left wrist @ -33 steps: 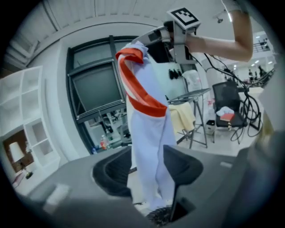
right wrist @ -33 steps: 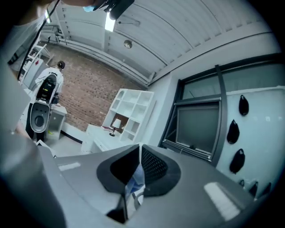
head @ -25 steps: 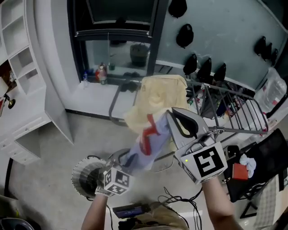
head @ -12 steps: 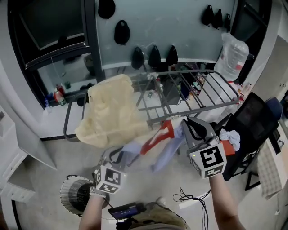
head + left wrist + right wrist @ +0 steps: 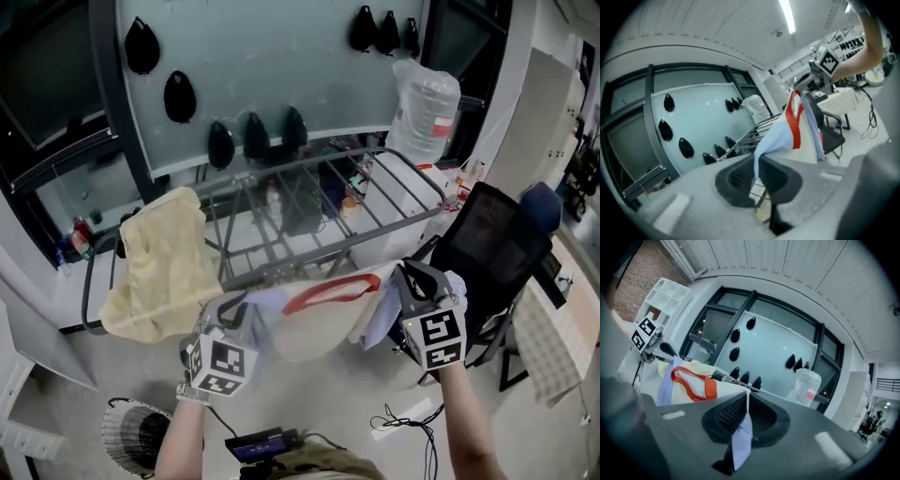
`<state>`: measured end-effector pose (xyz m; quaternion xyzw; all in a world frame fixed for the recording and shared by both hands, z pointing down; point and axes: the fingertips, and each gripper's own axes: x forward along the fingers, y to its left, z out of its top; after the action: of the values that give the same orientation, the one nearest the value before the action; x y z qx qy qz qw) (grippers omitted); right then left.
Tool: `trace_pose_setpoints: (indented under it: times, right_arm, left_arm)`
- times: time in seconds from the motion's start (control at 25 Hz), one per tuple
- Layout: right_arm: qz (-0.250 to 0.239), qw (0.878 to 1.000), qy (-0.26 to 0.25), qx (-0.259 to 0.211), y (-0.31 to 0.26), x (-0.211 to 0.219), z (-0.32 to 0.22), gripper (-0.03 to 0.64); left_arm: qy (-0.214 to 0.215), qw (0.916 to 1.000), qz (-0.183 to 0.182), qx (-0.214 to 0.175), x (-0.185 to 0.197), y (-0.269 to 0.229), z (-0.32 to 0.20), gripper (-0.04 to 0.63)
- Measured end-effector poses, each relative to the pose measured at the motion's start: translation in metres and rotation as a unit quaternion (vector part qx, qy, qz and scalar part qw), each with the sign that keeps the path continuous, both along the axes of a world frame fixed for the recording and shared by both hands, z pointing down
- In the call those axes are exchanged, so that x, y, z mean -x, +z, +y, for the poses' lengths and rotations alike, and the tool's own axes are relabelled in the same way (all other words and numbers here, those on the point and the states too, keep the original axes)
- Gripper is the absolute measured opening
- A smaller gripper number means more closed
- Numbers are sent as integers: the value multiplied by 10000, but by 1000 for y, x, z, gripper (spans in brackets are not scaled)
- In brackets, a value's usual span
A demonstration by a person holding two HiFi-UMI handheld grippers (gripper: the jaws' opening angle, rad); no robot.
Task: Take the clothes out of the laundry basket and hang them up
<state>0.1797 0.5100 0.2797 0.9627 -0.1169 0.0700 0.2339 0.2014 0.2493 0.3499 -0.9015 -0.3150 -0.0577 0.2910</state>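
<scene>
Left gripper (image 5: 244, 307), jaws just closed, pinches one edge of garment (image 5: 314, 328); right gripper (image 5: 403, 274) clenched on the opposite edge. Garment stretched mid-air before near rail of drying rack (image 5: 300, 168). Judgement: hold taut, lift over free bars right of yellow cloth (image 5: 159, 262), drape evenly.

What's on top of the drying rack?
A yellow cloth drapes over the left end of the drying rack and hides the bars under it. The other bars look bare.
</scene>
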Motion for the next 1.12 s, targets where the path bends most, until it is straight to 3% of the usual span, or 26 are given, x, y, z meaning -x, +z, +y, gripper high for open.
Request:
trace_pose_setpoints:
  times: [0.24, 0.44, 0.84, 1.12]
  right_arm:
    - [57, 9985, 528, 138, 5, -24, 74, 15]
    - [161, 9963, 825, 188, 5, -55, 105, 15]
    - [296, 9935, 1048, 328, -17, -168, 129, 15]
    - [166, 9934, 1036, 464, -16, -251, 127, 15]
  left_arm:
    - [242, 9994, 236, 1, -43, -24, 62, 6]
    - [397, 9983, 427, -40, -90, -35, 93, 6]
    - [494, 9971, 585, -38, -210, -54, 117, 6]
    - [417, 9985, 364, 12, -287, -48, 114, 6]
